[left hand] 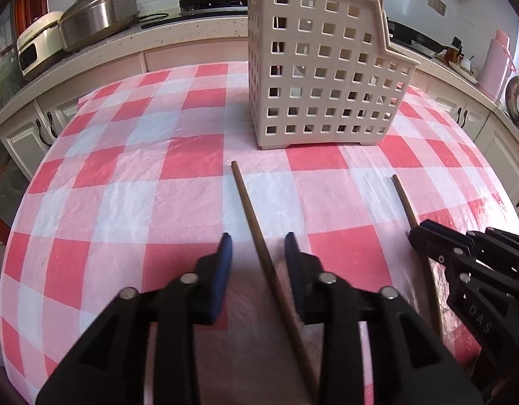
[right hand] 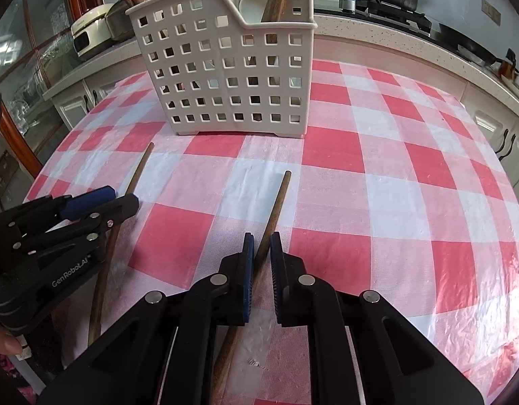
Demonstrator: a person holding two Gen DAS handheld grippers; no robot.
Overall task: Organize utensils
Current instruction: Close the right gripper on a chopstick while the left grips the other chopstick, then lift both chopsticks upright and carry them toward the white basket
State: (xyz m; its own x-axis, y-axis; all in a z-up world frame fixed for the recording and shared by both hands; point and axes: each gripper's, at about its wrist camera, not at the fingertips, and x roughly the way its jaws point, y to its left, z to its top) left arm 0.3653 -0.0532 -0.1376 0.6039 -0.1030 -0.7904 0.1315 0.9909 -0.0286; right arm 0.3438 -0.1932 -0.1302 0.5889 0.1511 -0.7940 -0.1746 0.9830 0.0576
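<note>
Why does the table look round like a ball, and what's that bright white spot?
Left wrist view: the fisheye lens bends the checked cloth into a dome and darkens the corners; the left gripper up close is slightly soft. Right wrist view: same bulge, and glare washes out the cloth's lower right edge; the basket looks sharp.

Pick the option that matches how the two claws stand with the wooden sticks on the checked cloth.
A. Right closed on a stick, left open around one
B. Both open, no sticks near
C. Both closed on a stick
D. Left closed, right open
A: the right claw pinches its wooden stick between the pads, while the left claw stands open with the other stick lying loose between its fingers.
</note>
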